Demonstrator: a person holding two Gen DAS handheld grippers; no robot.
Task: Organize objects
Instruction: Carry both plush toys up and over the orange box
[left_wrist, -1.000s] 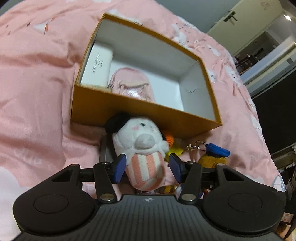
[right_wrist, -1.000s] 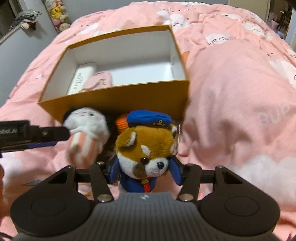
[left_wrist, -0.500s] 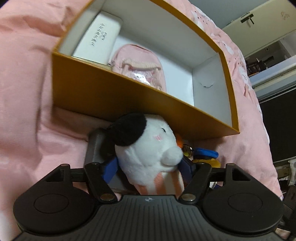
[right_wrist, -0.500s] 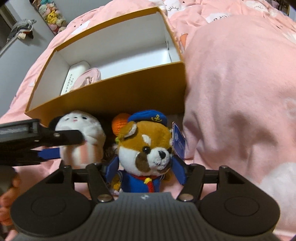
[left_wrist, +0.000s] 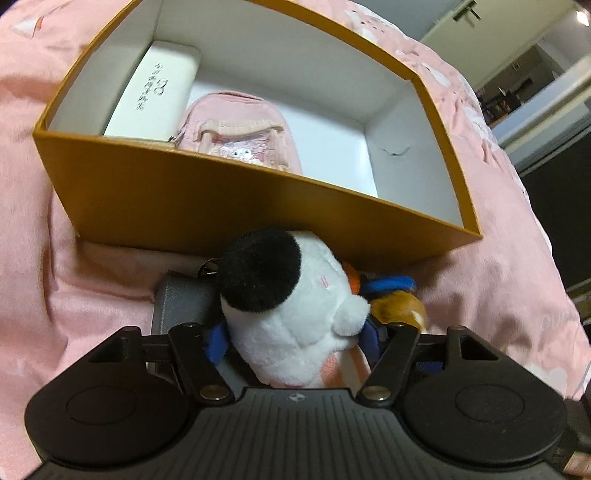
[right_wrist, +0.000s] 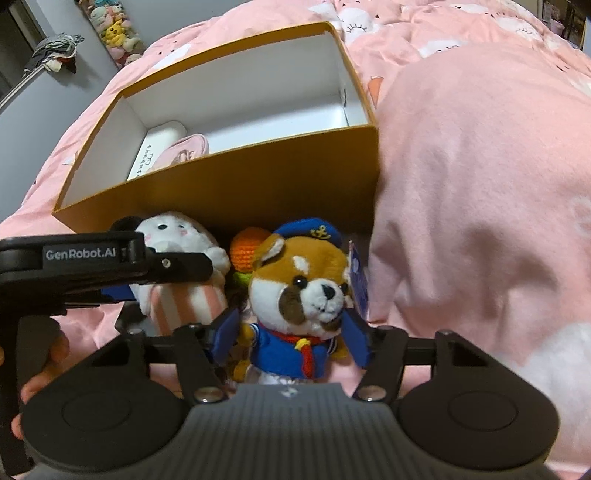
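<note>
Pick-up step: the left hand-held gripper (left_wrist: 291, 343) is closing around the white plush (left_wrist: 284, 314), the right hand-held gripper (right_wrist: 290, 338) around the sailor dog plush (right_wrist: 299, 295), neither yet clamped; next, lifting both into the far orange box (right_wrist: 221, 184).

- Left wrist cam: looks steeply down over its tongs, close on white plush (left_wrist: 284, 317), orange box (left_wrist: 229, 199) just behind.
- Right wrist cam: same tilt, close on dog plush (right_wrist: 303, 291).
- Shared: box, both plushes, pink bed (right_wrist: 480, 184).

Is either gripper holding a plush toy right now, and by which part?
Neither clearly grips yet: left gripper closes around the white plush's body, right gripper around the sailor dog's blue torso.
</note>
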